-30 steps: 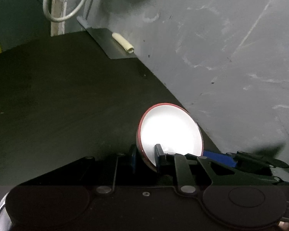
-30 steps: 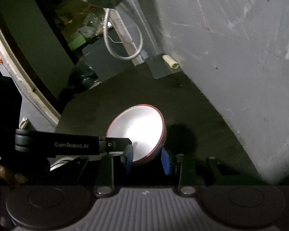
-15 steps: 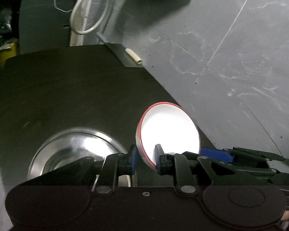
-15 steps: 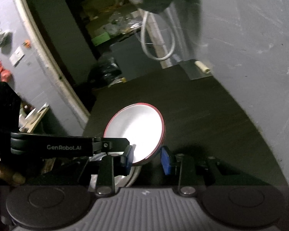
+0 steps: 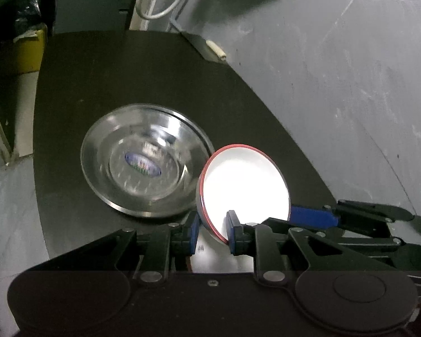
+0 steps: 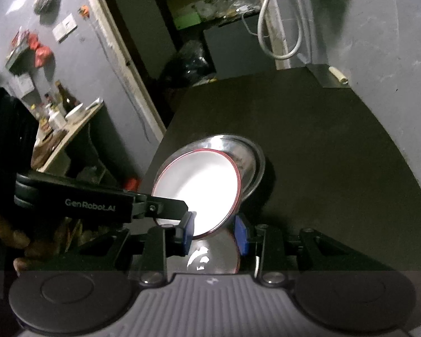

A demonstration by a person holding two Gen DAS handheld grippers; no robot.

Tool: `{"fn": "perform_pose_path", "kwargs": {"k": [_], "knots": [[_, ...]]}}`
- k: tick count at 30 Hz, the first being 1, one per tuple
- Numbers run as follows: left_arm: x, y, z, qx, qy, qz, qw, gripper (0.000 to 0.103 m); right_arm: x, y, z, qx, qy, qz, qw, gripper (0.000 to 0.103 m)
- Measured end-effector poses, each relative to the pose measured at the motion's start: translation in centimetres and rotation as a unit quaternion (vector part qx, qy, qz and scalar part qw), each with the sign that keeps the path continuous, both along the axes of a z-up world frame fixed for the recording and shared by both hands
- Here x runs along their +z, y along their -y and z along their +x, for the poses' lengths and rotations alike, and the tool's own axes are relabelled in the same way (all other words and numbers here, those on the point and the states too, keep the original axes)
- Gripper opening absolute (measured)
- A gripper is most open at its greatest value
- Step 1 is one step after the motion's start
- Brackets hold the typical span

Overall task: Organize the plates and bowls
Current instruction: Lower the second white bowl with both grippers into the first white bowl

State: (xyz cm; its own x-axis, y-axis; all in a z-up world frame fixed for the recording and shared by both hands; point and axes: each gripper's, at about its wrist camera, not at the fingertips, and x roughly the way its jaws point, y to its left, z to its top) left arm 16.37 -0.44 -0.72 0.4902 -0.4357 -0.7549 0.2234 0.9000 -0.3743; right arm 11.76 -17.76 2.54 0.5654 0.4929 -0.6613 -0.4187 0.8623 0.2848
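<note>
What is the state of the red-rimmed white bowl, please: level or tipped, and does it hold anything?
Tipped and empty. The white bowl leans with its bare inside toward the cameras, its rim between both tongs, beside the steel bowl.

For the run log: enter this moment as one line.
left gripper: gripping rim of red-rimmed white bowl | right gripper: gripping same bowl | bowl: tilted, beside steel plate | surface: black table

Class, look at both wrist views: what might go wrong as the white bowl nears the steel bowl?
1. Both tongs pinch only the white bowl's thin rim, so it might slip.
2. It hangs tilted; set down so, it may clank on the steel bowl.
3. The steel bowl sits near the table edge and might get knocked off.
</note>
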Motion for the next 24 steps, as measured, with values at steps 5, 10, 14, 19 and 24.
{"fn": "perform_pose_path", "kwargs": {"k": [5, 10, 14, 19, 24], "knots": [[-0.1, 0.5, -0.9, -0.022, -0.003, 0.015, 0.9996, 0.023, -0.5, -0.1, -1.1, 0.0, -0.012, -0.009, 1.0, 0.036], [-0.2, 1.3, -1.7, -0.042, -0.006, 0.043, 0.9982, 0.023, -0.8, -0.2, -1.7, 0.004, -0.021, -0.015, 1.0, 0.036], [-0.4, 1.4, -2.0, -0.049, -0.012, 0.05, 0.9975, 0.024, -1.0, -0.1, -1.8, 0.008, -0.026, -0.019, 0.999, 0.036], [-0.7, 1.6, -2.2, -0.055, -0.021, 0.055, 0.9967, 0.026, -1.1, -0.2, -1.8, 0.011, -0.032, -0.022, 0.999, 0.036], [-0.8, 1.8, -2.3, -0.058, -0.026, 0.059, 0.9962, 0.026, -1.2, -0.2, -1.9, 0.012, -0.033, -0.023, 0.999, 0.036]]}}
